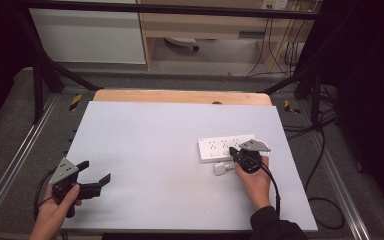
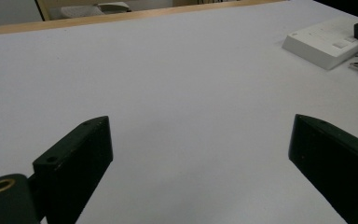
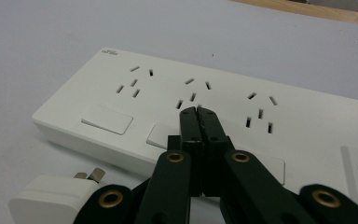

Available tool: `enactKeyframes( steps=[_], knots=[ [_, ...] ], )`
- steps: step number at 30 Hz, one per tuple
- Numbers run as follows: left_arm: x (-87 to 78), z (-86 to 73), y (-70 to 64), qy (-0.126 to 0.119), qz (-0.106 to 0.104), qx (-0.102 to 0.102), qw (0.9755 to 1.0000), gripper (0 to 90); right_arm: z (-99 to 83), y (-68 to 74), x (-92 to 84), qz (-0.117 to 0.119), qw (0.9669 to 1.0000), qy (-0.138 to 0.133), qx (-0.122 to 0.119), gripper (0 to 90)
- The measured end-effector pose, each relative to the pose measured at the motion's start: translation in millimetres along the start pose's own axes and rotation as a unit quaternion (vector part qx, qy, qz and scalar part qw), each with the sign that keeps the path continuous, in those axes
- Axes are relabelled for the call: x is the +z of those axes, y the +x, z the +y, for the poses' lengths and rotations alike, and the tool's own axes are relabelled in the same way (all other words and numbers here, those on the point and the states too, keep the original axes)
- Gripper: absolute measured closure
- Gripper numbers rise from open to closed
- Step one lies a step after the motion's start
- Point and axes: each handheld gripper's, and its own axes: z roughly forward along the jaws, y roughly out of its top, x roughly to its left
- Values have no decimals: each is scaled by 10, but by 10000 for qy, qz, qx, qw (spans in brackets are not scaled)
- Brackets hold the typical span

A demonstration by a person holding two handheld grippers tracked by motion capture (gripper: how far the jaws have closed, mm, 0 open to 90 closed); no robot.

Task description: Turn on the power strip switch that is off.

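where jaws meet, power strip (image 3: 223,100) (three switches).

Left black two-jaw claw (image 1: 94,176): grey three-cornered top plate, trailing black cable; right black two-jaw claw (image 3: 196,112): brass-ringed pivot holes, small screws; right forearm in dark sleeve (image 1: 275,225).

A pale grey-blue bench (image 1: 155,150) with a light wooden far edge carries a white power strip (image 1: 220,146) marked by dark socket slots in three groups, and a white plug (image 1: 221,169) with grey metal prongs. Both tongs (image 1: 96,175) (image 3: 196,112) are black with brass-coloured rivets and grey top plates.
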Motion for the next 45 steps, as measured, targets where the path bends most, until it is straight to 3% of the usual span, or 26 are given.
enactKeyframes(
  steps=[33, 45],
  knots=[
    [-1, -2, 4, -6, 16, -20, 10000, 61, 6, -7, 11, 6, 10000, -15, 74, 900],
    [1, -5, 5, -17, 25, -36, 10000, 61, 28, -10, -22, 38, 9998, -132, 138, 900]
  ],
)
